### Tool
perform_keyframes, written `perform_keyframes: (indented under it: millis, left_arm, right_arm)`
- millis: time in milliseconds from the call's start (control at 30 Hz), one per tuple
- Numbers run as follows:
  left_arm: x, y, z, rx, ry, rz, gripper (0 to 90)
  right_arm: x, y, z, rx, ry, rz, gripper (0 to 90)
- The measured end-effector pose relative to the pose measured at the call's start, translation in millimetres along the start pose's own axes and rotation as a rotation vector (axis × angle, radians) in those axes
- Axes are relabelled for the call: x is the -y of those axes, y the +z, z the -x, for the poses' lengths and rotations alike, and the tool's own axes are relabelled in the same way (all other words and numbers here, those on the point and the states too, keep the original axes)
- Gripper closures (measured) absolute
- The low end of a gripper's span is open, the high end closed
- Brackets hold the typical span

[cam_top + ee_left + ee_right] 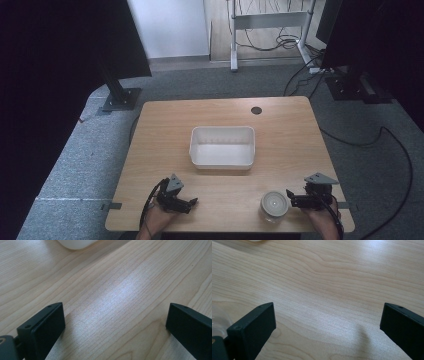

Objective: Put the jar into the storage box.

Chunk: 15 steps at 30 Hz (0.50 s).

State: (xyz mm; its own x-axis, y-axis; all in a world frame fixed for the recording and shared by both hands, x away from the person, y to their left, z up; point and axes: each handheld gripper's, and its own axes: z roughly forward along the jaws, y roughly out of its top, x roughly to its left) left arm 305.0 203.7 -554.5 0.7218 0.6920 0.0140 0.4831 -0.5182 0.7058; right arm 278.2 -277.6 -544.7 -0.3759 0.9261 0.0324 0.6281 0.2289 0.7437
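A white rectangular bin (221,156) sits empty in the middle of the wooden table (165,130). A small round container with a pale lid (274,204) stands near the front right edge. My right gripper (290,198) rests just to its right, jaws pointing left toward it and wide apart. In the right gripper view the gripper (328,315) is open over bare wood, with the container's clear edge (217,320) at far left. My left gripper (193,202) lies at the front left, open. The left gripper view shows its gripper (115,315) and a corner of the bin (75,243).
A dark cable hole (256,110) marks the table's far side. Black stand bases (120,99) and loose cables (395,145) lie on the grey carpet around the table. A white desk frame (267,22) stands beyond.
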Motion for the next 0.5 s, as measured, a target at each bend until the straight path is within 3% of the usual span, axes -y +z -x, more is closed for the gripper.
perform_keyframes:
  millis: [500]
  left_arm:
    - [-0.2,0.1,-0.1,-0.007,-0.007,0.0,2.1]
  right_arm:
    - [6.1,-19.6,-10.2,-0.021,-0.033,0.01,0.8]
